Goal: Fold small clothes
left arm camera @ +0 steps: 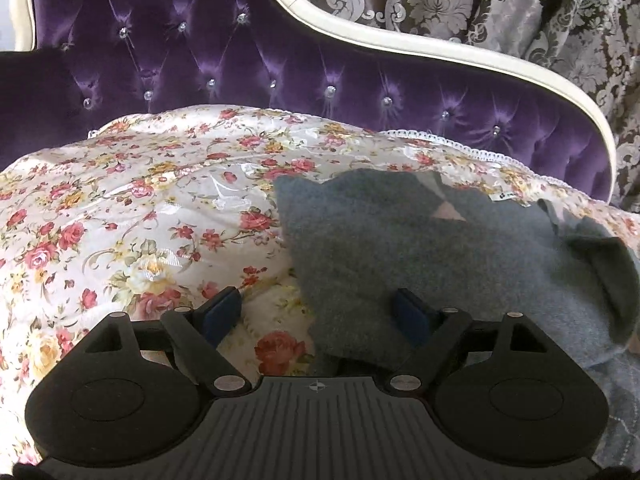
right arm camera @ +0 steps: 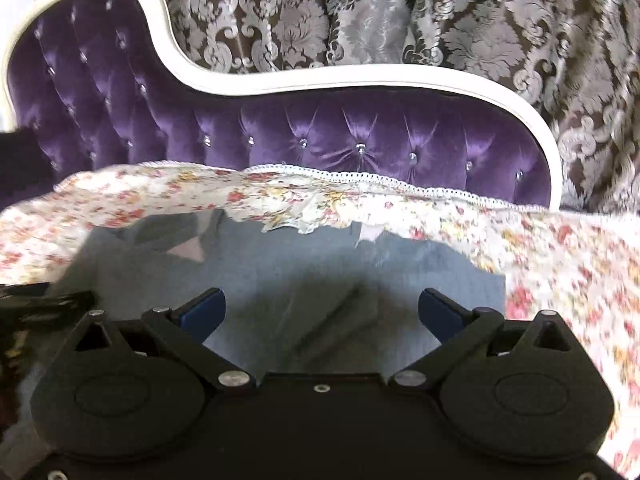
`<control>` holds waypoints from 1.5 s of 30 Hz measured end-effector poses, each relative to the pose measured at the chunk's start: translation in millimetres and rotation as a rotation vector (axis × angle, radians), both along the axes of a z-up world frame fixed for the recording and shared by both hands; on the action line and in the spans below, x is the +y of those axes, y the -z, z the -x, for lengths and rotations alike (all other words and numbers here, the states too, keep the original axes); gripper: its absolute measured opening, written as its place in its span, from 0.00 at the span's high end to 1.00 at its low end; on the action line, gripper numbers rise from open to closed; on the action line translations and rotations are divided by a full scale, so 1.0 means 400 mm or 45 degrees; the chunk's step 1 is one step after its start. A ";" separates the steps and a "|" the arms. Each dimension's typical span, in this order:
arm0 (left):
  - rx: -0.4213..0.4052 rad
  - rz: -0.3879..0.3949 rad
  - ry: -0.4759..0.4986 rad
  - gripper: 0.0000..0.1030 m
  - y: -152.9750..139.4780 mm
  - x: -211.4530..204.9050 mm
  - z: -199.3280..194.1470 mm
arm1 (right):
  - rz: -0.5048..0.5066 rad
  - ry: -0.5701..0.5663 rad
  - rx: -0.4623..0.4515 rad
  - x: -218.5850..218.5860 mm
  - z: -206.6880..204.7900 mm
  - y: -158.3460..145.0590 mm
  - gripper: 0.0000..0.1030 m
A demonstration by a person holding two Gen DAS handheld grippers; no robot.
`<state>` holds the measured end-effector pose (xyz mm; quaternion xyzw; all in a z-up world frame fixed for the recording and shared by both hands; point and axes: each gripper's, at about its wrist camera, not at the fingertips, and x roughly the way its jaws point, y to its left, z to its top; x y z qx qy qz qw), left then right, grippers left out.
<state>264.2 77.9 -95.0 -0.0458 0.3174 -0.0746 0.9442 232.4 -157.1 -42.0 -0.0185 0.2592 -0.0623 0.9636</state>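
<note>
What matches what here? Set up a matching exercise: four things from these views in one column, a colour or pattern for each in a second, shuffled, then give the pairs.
Things:
1. garment
2. bedspread
3. headboard
4. curtain

Looks:
A. purple, tufted, with sparkling studs
B. grey, fuzzy knit
C. brown with silver damask leaves
D. pale with red and yellow roses

Pairs: 1-B, 2-D, 3-A, 4-C
</note>
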 end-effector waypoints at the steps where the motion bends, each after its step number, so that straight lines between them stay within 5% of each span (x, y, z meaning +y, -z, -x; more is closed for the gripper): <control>1: 0.003 0.002 0.001 0.19 0.001 0.000 -0.005 | 0.015 0.001 0.007 0.001 -0.026 0.006 0.00; 7: -0.001 0.013 0.001 0.19 0.001 0.002 -0.005 | 0.093 0.108 0.124 -0.043 -0.110 0.056 0.01; 17: -0.004 0.014 -0.009 0.19 0.001 -0.002 0.003 | -0.066 0.419 0.069 -0.272 0.096 0.031 0.01; 22: -0.003 0.013 -0.011 0.19 0.000 -0.002 0.003 | -0.192 0.278 -0.051 -0.273 0.110 -0.013 0.01; 27: -0.004 0.014 -0.012 0.19 0.000 -0.002 0.003 | -0.412 0.176 -0.025 -0.291 0.012 -0.002 0.28; 38: -0.007 0.009 -0.012 0.18 0.000 -0.003 0.004 | -0.394 0.109 0.140 -0.299 -0.117 0.073 0.28; 40: -0.006 0.009 -0.012 0.18 -0.001 -0.002 0.004 | -0.413 0.096 0.170 -0.300 -0.130 0.080 0.47; 41: -0.006 0.009 -0.012 0.18 -0.001 -0.003 0.004 | -0.427 0.084 0.171 -0.300 -0.127 0.080 0.93; 45: -0.008 0.008 -0.012 0.18 -0.001 -0.003 0.003 | -0.454 0.109 0.117 -0.308 -0.062 0.039 0.91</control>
